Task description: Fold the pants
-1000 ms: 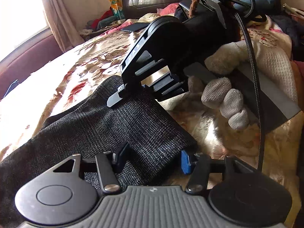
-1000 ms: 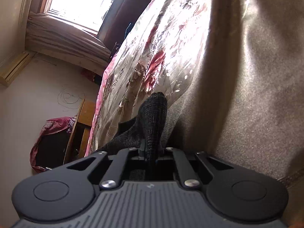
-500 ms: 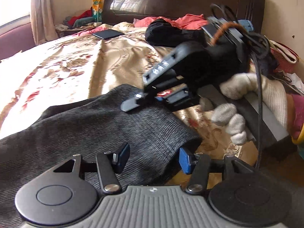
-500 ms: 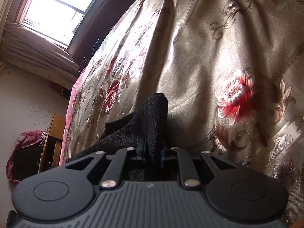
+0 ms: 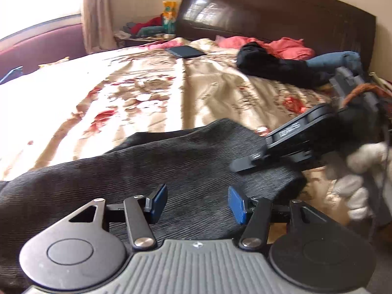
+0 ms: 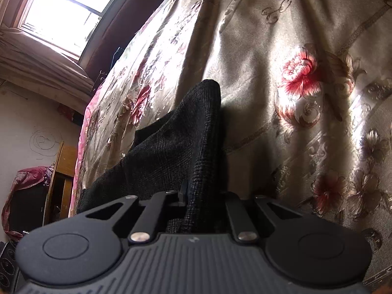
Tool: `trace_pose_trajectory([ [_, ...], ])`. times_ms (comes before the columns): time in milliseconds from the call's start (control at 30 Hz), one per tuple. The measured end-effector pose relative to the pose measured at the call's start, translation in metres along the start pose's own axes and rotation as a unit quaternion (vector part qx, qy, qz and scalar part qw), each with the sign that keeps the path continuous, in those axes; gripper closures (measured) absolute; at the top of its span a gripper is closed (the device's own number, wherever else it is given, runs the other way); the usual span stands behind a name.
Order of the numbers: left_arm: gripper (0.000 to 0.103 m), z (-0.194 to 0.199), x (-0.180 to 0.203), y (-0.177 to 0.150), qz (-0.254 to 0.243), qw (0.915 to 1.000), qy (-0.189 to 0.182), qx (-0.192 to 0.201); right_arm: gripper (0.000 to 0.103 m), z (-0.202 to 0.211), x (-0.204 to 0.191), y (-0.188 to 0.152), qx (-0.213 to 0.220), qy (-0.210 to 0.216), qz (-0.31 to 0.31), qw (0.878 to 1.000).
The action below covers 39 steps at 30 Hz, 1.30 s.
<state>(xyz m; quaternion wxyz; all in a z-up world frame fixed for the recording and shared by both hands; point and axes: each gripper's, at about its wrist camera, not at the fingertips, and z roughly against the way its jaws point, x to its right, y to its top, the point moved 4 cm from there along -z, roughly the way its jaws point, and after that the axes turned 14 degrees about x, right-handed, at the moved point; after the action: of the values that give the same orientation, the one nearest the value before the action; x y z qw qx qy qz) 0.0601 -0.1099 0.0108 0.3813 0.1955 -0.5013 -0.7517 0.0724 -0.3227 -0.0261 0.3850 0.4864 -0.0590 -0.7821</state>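
The dark grey pants (image 5: 152,169) lie across the floral bedspread (image 5: 152,93), stretching out ahead of both tools. The left gripper (image 5: 196,202) hovers with its jaws spread wide, blue pads on either side of a band of the fabric but apart from it, gripping nothing. Ahead of those jaws and to their right, the right gripper (image 5: 247,165) reaches in over the pants' end, held by a hand in a pale knit glove (image 5: 355,181). In its own view the right gripper (image 6: 196,196) has its jaws pressed together on a raised fold of the pants (image 6: 193,132), which stands up between them and runs forward over the bedspread (image 6: 306,98). Well beyond the left jaws, a dark headboard (image 5: 281,17) backs a pile of clothes (image 5: 274,56) and a flat black tablet (image 5: 186,51).
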Motion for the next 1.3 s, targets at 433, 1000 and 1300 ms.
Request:
trace_pose_trajectory([
  [433, 0.036, 0.021, -0.076, -0.033, 0.022, 0.9944, 0.102, -0.017, 0.095, 0.009, -0.093, 0.008, 0.020, -0.022, 0.108, 0.994],
  [1000, 0.036, 0.040, -0.114, -0.047, 0.072, 0.9913, 0.110, 0.008, 0.095, -0.021, -0.171, -0.012, 0.003, -0.034, 0.180, 0.983],
  [1300, 0.036, 0.046, -0.121, -0.048, 0.086, 0.9906, 0.105, 0.017, 0.095, -0.044, -0.187, -0.024, -0.005, -0.033, 0.187, 0.982],
])
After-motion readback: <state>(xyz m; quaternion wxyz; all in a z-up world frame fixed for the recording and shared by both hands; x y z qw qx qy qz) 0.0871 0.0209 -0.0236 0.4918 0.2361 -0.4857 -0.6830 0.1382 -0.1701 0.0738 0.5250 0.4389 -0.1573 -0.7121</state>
